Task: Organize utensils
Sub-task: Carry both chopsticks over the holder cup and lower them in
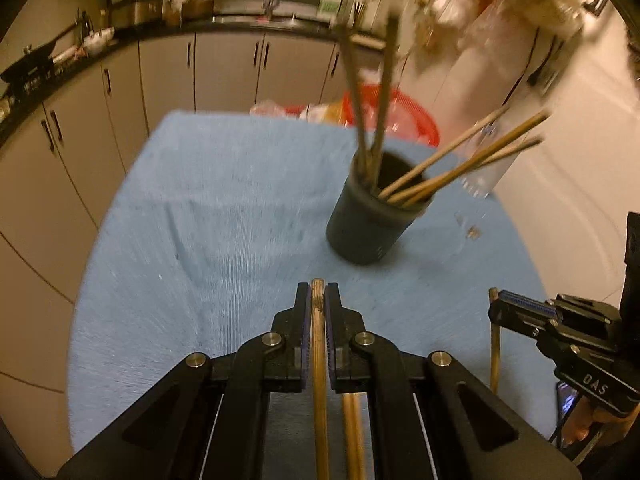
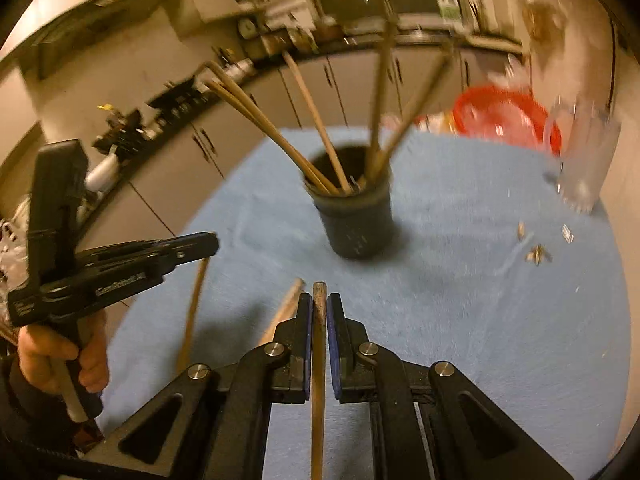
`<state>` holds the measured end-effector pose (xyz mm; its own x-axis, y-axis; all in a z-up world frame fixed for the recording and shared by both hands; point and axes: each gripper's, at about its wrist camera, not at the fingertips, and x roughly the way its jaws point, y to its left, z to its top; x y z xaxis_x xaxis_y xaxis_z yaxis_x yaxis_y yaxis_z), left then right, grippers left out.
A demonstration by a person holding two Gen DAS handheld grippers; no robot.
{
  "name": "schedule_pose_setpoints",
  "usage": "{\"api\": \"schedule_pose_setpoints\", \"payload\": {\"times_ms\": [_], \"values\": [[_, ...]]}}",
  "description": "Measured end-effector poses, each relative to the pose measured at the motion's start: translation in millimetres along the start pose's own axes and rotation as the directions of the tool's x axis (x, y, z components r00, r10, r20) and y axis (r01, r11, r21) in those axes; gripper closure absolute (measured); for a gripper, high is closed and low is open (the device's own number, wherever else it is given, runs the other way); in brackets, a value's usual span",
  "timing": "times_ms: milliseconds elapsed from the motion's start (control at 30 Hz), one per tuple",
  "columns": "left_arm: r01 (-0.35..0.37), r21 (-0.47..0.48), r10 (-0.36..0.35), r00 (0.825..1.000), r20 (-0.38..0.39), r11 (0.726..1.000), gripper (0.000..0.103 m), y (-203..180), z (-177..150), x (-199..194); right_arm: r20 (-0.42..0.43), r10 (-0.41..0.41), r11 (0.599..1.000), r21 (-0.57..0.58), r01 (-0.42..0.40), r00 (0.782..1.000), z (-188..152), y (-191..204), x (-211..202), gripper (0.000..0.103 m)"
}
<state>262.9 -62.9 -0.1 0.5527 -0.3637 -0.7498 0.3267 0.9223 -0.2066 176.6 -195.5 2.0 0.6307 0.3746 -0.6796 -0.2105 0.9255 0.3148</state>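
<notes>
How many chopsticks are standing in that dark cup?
5 visible in the dark cup: two upright chopsticks on its left side, three leaning right. Blur may hide more.

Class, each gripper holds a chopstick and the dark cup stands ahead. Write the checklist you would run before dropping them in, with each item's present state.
1. Left gripper shut on its chopstick: ok.
2. Right gripper shut on its chopstick: ok.
3. Dark cup upright on the blue cloth: ok.
4. Room in the cup mouth among the chopsticks already inside: ok, though crowded.
5. Held tips over the cup mouth: not ok, both short of it.
6. Clear glass safely apart from the cup: cannot tell, blurred.
</notes>
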Motion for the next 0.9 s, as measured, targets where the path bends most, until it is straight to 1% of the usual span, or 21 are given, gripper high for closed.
{"api": "schedule_pose_setpoints", "payload": {"times_ms": [67,167,400,467,633,800,900], "values": [[0.007,0.002,-0.007,0.999,0.037,1.0,0.097,-4.2,1.1,-14.2,0.054,0.02,0.999,-0.028,-0.019,0.998,-1.0,9.0,-19.8,0.096],[0.025,0.002,-0.025,0.995,0.093,1.0,0.097,-14.5,-2.3,-38.1,0.119,0.029,0.998,-0.065,-0.021,0.992,-1.5,20.1,-42.1,0.096],[0.041,0.024,-0.045,0.979,0.2,0.999,0.097,-30.3,7.7,-73.0,0.216,0.037,0.994,-0.107,-0.015,0.976,5.1,43.2,-75.9,0.096],[0.048,0.026,-0.052,0.972,0.229,0.999,0.097,-33.4,9.3,-82.8,0.237,0.044,0.994,-0.109,-0.018,0.971,7.2,45.8,-83.1,0.096],[0.03,0.034,-0.038,0.959,0.279,0.999,0.097,-40.5,11.3,-95.5,0.283,0.032,0.994,-0.114,0.0,0.959,11.2,48.8,-95.2,0.096],[0.016,0.013,-0.019,0.95,0.313,1.0,0.097,-37.7,14.6,-100.8,0.305,0.02,0.994,-0.107,0.013,0.952,19.1,47.0,-100.2,0.096],[0.013,-0.005,-0.01,0.938,0.347,1.0,0.097,-33.4,18.4,-107.2,0.313,0.014,0.994,-0.11,0.022,0.95,25.5,47.2,-102.6,0.096]]}}
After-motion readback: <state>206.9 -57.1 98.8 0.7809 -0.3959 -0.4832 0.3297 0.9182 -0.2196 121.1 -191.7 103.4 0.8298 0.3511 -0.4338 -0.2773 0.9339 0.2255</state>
